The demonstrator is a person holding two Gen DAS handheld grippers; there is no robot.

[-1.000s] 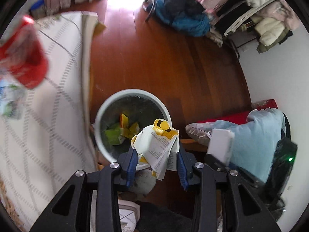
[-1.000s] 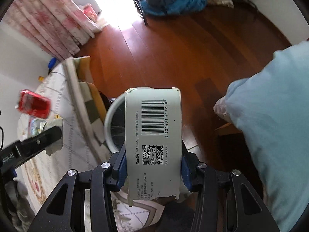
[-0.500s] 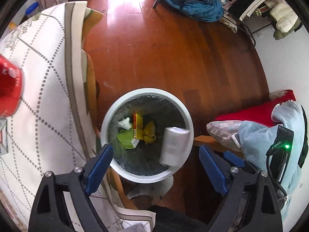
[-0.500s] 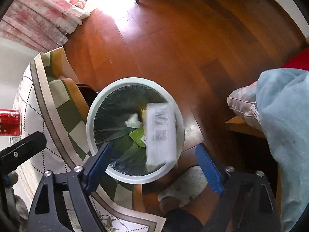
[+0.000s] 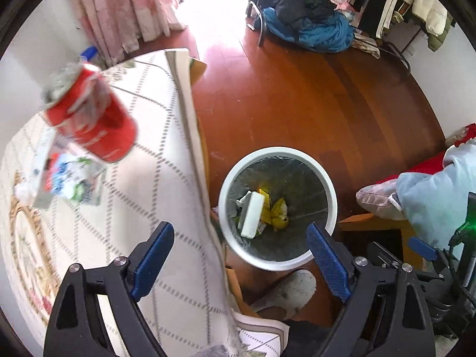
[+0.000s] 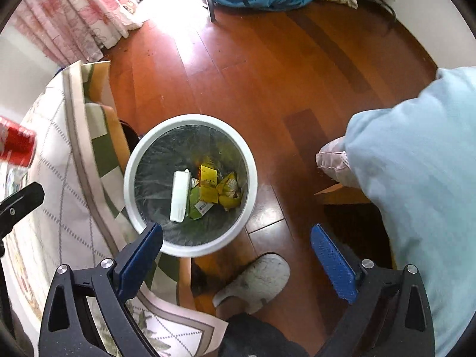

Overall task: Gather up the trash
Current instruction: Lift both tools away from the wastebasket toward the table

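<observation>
Both sets of fingers stand spread wide with nothing between them: your left gripper frames the table edge and the bin, and your right gripper, whose jaws have just been opening, hangs over the bin's near rim and the floor. Each points steeply down.

Risks from here. A red can is on the patterned tablecloth, blurred in the left view; whether it stands upright you cannot tell. If you swing back toward it fast, a finger could knock it over and roll it off the edge. Beside it lies a crumpled printed wrapper, thin and flat, which your pads may slide over rather than pinch. The hanging cloth edge sits just beside the bin, so a low pass could snag it and drag the table's contents. A slippered foot rests near the bin; a careless step could tip it.

Containers. One white round bin with a dark liner stands on the wooden floor, between the table and a pale blue cushion. Inside lie a white carton on its side, a yellow box, a crumpled yellow wrapper and a green pack, all low on the bottom, well below the rim. Judging from this, the trash on the table is not yet collected.
</observation>
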